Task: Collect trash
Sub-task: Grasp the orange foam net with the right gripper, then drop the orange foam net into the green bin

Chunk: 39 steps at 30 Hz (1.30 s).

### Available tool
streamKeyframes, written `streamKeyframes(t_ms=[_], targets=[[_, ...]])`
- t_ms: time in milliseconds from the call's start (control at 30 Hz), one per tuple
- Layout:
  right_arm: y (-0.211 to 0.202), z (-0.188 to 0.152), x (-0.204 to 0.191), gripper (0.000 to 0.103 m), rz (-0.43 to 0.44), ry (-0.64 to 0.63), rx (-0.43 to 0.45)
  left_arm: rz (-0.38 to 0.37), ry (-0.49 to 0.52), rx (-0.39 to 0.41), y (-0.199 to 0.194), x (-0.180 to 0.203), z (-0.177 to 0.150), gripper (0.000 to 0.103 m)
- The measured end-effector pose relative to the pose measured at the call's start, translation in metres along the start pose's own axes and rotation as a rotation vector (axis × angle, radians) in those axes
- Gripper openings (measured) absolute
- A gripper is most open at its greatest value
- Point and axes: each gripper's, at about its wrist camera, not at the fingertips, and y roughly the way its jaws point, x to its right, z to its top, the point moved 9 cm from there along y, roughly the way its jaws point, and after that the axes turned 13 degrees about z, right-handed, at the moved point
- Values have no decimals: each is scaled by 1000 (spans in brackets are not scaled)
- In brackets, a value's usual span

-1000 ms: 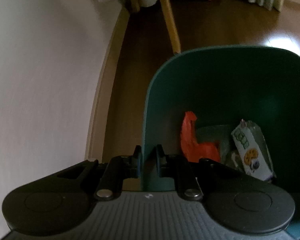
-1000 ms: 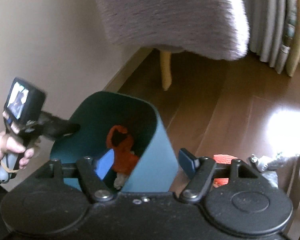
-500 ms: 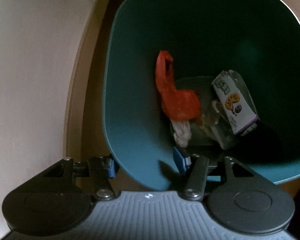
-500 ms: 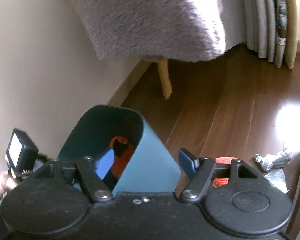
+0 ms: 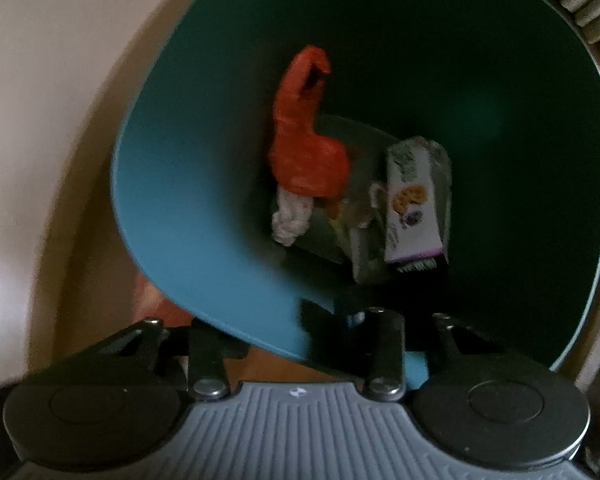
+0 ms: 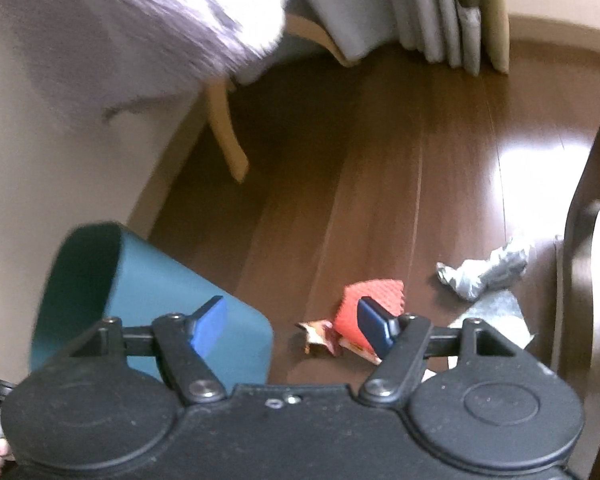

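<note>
The left claw [image 5: 296, 332] has just been closing, straddling the teal bin's [image 5: 188, 216] near rim (grip unclear); it now looks straight into it. The right claw [image 6: 292, 324], wide and empty, has dropped toward the red wrapper [image 6: 356, 304] on the floor [image 6: 380, 180].

Black claw [image 6: 290, 326], blue pads [image 6: 208, 322]
</note>
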Motion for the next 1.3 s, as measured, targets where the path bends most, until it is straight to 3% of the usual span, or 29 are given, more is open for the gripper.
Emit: streamKeyframes(t_ms=[167, 333, 567, 600, 667, 700, 767, 833, 1033, 1300], targets=[[62, -17, 43, 71, -119, 26, -123, 7, -13, 62, 1, -5, 25, 22], [116, -34, 74, 71, -179, 89, -188, -1, 46, 115, -3, 7, 46, 22], [169, -41, 99, 75, -264, 139, -218, -12, 92, 171, -5, 10, 44, 22], [173, -44, 101, 72, -271, 144, -227, -12, 88, 169, -5, 8, 43, 22], [177, -48, 104, 42, -284, 154, -241, -6, 91, 165, -4, 11, 42, 22], [177, -51, 105, 37, -286, 162, -250, -2, 97, 166, -3, 11, 41, 22], [175, -53, 104, 17, -285, 166, -243, 2, 102, 167, 0, 16, 39, 22], [169, -53, 101, 11, -283, 172, -233, 6, 107, 168, 4, 16, 43, 22], [108, -32, 56, 10, -155, 159, -117, 4, 101, 159, -5, 4, 42, 21], [-16, 19, -75, 10, 58, -6, 82, -15, 117, 138, -1, 6, 41, 22]])
